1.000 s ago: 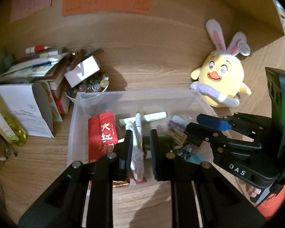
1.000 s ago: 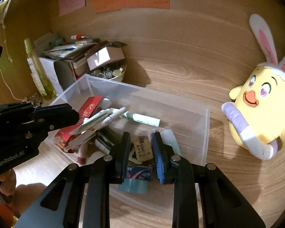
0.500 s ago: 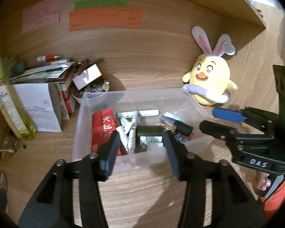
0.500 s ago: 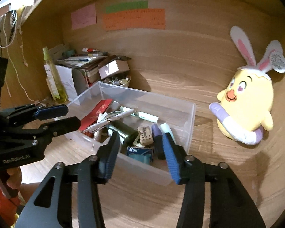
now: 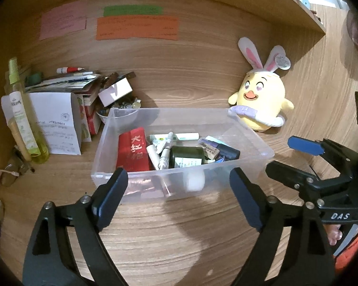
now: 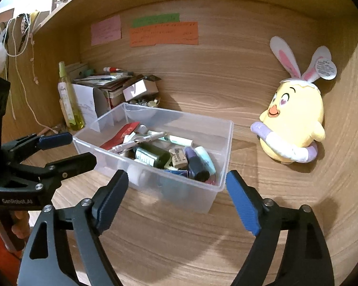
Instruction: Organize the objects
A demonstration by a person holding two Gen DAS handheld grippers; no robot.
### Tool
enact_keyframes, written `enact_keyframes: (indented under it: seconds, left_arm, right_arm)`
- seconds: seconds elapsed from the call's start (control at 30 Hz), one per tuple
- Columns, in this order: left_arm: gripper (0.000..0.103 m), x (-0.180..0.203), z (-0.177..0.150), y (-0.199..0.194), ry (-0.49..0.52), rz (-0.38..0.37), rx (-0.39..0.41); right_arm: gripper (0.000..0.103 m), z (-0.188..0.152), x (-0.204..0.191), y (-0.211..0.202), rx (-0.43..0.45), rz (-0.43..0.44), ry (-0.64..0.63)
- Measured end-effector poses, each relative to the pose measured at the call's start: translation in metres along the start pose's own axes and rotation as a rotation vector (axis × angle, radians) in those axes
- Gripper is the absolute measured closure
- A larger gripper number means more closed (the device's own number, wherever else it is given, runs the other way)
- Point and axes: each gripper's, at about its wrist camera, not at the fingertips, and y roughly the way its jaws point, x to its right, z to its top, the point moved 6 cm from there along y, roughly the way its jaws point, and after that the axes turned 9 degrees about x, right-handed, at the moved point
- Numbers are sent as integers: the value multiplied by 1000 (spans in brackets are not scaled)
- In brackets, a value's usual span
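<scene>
Grippers, left (image 5: 179, 188) and right (image 6: 176, 190), gape empty before bin rim (image 5: 179, 171).

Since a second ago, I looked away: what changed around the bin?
Both hand-held grippers, left and right, have drawn back from inside the clear plastic bin; their jaws have just been opening, with nothing between them. The bin's contents and the yellow bunny-eared plush chick look unmoved.

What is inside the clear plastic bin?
The clear plastic bin holds a red packet, a dark green bottle, white pens, an eraser and a purple marker. Whatever lies beneath this pile is covered.
</scene>
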Motion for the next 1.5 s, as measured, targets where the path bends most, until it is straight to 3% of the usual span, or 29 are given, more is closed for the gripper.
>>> enact_keyframes:
  seconds: [1.5]
  left_arm:
    - [10, 2, -5, -9, 2, 2, 16]
  right_arm:
    - [20, -8, 1, 0, -14, 30, 48]
